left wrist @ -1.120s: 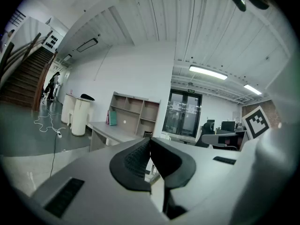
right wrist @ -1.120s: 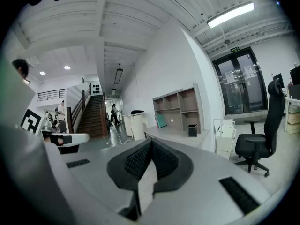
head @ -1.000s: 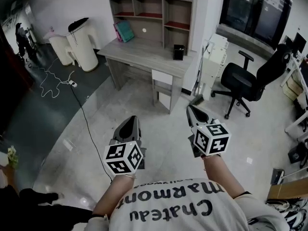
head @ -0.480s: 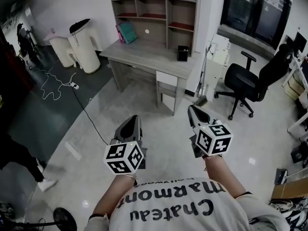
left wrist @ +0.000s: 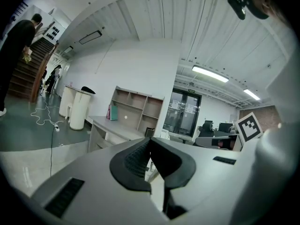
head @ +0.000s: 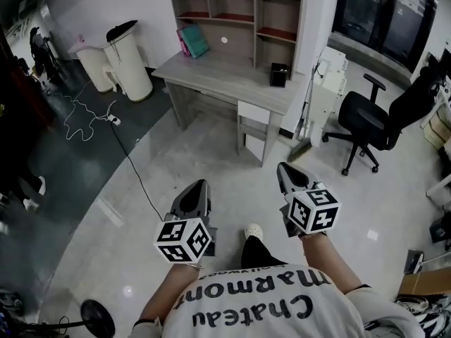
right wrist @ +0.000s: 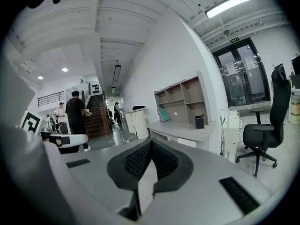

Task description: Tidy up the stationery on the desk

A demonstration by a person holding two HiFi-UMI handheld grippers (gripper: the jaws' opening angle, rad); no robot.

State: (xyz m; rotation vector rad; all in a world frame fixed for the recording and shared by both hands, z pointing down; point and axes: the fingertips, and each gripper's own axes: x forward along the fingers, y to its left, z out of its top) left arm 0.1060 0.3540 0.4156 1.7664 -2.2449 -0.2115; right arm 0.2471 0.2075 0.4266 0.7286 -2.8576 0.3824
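Note:
The grey wooden desk (head: 232, 84) with a shelf unit (head: 239, 13) stands ahead against the wall. On it I see a small black holder (head: 279, 74) and teal and pink books (head: 193, 41) leaning in the left corner. No other stationery can be made out from this distance. My left gripper (head: 198, 186) and right gripper (head: 282, 169) are held out low over the floor, well short of the desk. Both are shut with nothing between the jaws, which also shows in the left gripper view (left wrist: 149, 140) and the right gripper view (right wrist: 151, 142).
A black office chair (head: 377, 122) stands right of the desk, with a white cabinet (head: 331, 69) and a broom (head: 304, 145) between them. White bins (head: 130, 65) stand to the left. A black cable (head: 130, 167) runs across the floor. My shoe (head: 252, 231) shows below.
I have walked a little closer to the desk and my foot has stepped into view. Both grippers stay shut and empty. A bystander at the left has moved off.

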